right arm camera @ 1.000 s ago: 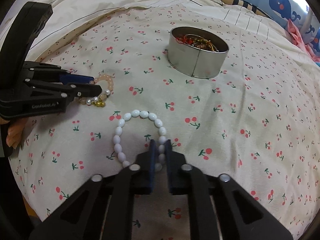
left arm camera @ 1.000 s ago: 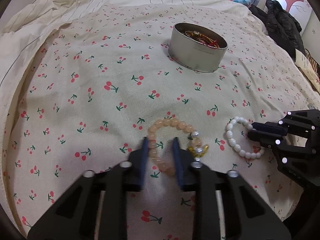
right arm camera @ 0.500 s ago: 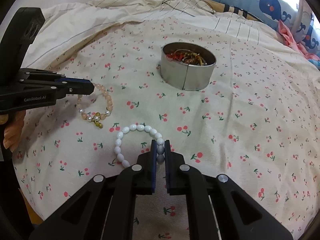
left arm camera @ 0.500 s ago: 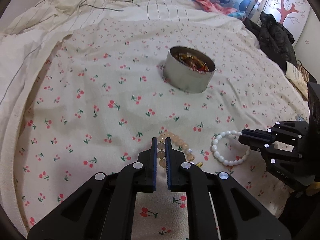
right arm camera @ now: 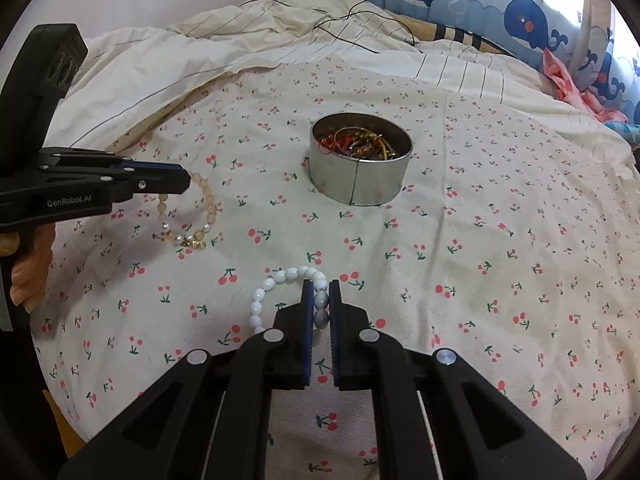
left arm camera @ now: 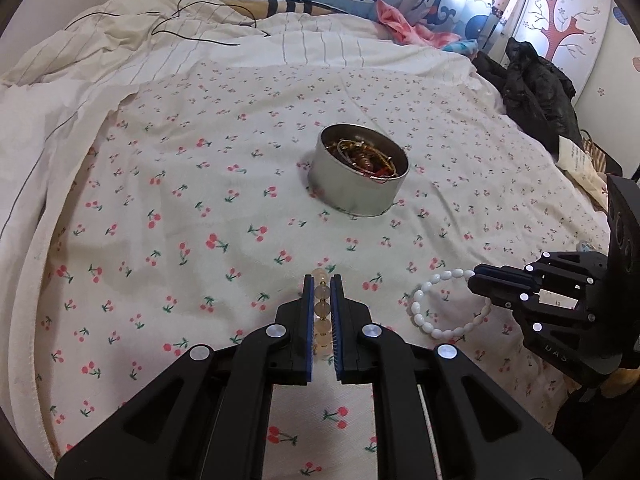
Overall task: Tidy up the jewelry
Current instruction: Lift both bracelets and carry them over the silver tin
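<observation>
Left wrist view: left gripper (left arm camera: 322, 280) fingers pinching peach bead bracelet (left arm camera: 322, 304), lower loop hidden behind them. Right gripper (right arm camera: 319, 285) fingers clamped on white bead bracelet (right arm camera: 276, 280), near beads hidden. Farther, round tin (right arm camera: 360, 182) on cherry-print bed (right arm camera: 500, 240), tangled contents indistinct.

My left claw (left arm camera: 322, 300) is covering most of the peach bracelet (left arm camera: 322, 294); only a few beads are showing between its pads, the rest hanging out of sight below. My right claw (right arm camera: 320, 304) is hiding the near half of the white bracelet (right arm camera: 276, 280) the same way. Ahead of both claws, the tin (right arm camera: 360, 180) is holding a tangle too small to sort into pieces. At the left edge, my hand (right arm camera: 24, 276) is getting cropped. Right of the left claw, a dark heap (left arm camera: 536, 92) is staying unreadable.
</observation>
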`<action>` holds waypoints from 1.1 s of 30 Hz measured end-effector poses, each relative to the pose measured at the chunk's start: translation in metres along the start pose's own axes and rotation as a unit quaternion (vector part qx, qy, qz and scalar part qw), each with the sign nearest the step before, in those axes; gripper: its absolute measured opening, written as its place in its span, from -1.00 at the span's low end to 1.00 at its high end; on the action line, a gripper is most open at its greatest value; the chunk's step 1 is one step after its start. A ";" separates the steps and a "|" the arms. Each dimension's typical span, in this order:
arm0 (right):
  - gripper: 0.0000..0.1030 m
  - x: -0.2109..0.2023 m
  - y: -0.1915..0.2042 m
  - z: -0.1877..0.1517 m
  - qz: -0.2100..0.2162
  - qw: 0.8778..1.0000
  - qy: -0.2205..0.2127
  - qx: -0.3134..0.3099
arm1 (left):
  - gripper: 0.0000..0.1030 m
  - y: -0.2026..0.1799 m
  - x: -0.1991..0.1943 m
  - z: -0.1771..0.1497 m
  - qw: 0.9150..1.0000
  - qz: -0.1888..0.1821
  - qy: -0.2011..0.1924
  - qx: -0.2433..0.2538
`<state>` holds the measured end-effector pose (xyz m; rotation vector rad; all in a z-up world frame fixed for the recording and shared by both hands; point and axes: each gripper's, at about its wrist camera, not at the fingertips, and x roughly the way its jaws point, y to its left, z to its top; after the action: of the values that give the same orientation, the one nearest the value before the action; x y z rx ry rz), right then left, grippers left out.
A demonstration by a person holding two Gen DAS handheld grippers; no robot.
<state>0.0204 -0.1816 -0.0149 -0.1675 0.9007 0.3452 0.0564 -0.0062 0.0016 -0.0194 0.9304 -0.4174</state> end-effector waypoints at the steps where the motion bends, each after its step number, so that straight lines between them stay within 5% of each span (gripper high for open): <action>1: -0.85 -0.001 -0.001 0.000 -0.001 1.000 -0.003 0.002 | -0.87 -0.001 0.000 0.000 1.000 -0.001 -0.002 0.001; 33: -0.85 -0.026 -0.027 0.018 -0.072 0.994 -0.076 0.029 | -0.87 -0.042 0.017 0.035 0.998 -0.039 -0.042 0.017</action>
<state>0.0286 -0.2069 0.0167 -0.1496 0.7423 0.1947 0.0780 -0.0562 0.0176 -0.0420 0.8419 -0.5020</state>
